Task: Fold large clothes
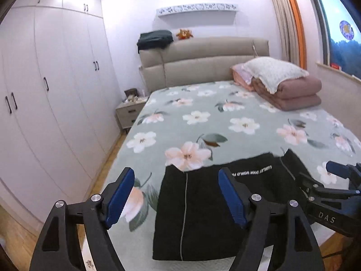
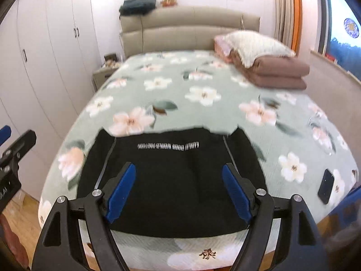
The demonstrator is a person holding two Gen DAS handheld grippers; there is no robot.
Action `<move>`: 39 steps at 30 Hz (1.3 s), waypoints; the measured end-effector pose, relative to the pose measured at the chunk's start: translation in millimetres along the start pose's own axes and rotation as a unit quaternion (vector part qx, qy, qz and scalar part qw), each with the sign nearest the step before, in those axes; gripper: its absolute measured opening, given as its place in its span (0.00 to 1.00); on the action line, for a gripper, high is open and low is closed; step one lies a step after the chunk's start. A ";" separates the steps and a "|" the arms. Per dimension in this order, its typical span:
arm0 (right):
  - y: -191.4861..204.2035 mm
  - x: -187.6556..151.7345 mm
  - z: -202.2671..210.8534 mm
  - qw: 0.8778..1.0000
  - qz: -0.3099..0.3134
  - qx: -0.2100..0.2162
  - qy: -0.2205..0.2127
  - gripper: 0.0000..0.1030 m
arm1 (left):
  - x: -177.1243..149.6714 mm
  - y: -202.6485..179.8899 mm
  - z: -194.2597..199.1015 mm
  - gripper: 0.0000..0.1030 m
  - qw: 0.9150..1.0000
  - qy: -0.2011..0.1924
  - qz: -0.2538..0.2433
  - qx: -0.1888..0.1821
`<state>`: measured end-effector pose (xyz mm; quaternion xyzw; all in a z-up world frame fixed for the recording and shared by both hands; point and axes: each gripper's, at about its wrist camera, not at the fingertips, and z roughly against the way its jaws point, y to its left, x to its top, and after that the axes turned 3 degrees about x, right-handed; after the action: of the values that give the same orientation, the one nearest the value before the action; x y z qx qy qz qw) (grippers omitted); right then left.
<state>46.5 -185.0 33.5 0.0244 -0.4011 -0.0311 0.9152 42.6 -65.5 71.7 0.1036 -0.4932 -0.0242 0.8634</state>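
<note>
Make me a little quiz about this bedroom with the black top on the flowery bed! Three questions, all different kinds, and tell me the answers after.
1. True or false: the left gripper is squeezing the black garment.
2. Pick one. What lies on the bedspread near the bed's right edge? A) a book B) a dark phone C) a shoe
3. Fill in: the white pillow rests on top of a folded ____ quilt.

Key
1. False. Both it and the right gripper are open, with nothing gripped; the garment lies folded flat.
2. B
3. Pink-brown
</note>
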 end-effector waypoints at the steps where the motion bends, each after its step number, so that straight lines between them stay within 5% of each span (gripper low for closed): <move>1: 2.2 3.0 4.4 1.000 -0.002 -0.004 -0.006 0.92 | 1.8 3.2 4.5 0.76 1.000 -0.004 -0.001 -0.013; 4: 8.5 5.6 14.4 1.000 -0.002 -0.018 -0.015 0.94 | 0.8 9.2 13.5 0.76 0.999 -0.007 0.003 -0.032; 10: 21.5 0.9 16.0 1.000 0.005 -0.022 -0.013 0.94 | -6.7 16.7 21.4 0.76 0.999 -0.044 0.006 0.014; 39: 19.6 -17.8 -0.6 0.999 -0.009 -0.016 0.027 0.94 | -24.2 8.7 7.5 0.76 1.000 -0.017 -0.004 0.017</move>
<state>35.6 -164.1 21.4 0.0139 -0.3752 -0.0448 0.9258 23.2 -54.7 56.6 0.1202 -0.5079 -0.0208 0.8527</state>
